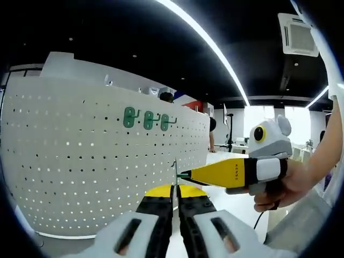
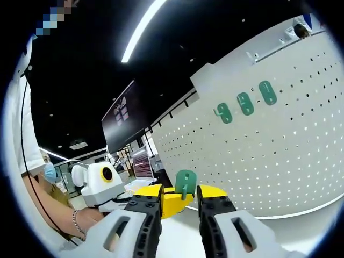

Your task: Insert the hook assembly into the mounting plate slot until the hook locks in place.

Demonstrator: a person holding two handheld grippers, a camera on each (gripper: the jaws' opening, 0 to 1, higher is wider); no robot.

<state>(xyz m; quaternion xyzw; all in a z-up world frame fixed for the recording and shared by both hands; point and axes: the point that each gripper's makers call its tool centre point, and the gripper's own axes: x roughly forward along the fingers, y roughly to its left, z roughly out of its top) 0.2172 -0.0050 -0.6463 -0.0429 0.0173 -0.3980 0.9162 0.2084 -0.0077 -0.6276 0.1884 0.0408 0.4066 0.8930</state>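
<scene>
A white pegboard (image 1: 80, 161) stands upright on a white table (image 1: 236, 207), and three green hooks (image 1: 146, 119) hang in a row on its upper part. In the left gripper view, the left gripper (image 1: 175, 185) has its jaws nearly together, pinching a thin green hook (image 1: 176, 172) seen edge-on, just in front of the board's lower right area. The right gripper (image 1: 185, 175) comes in from the right, held by a hand (image 1: 282, 188), its yellow tip meeting that same hook at the left jaws. In the right gripper view, the right gripper (image 2: 179, 201) has its jaws a little apart, and the green hook (image 2: 185, 183) rises between their tips; whether they press on it cannot be told. The left gripper (image 2: 166, 199), yellow-tipped with a white body, reaches in from the left to the hook. The three hooks (image 2: 245, 103) sit on the pegboard (image 2: 279, 156) above and to the right.
</scene>
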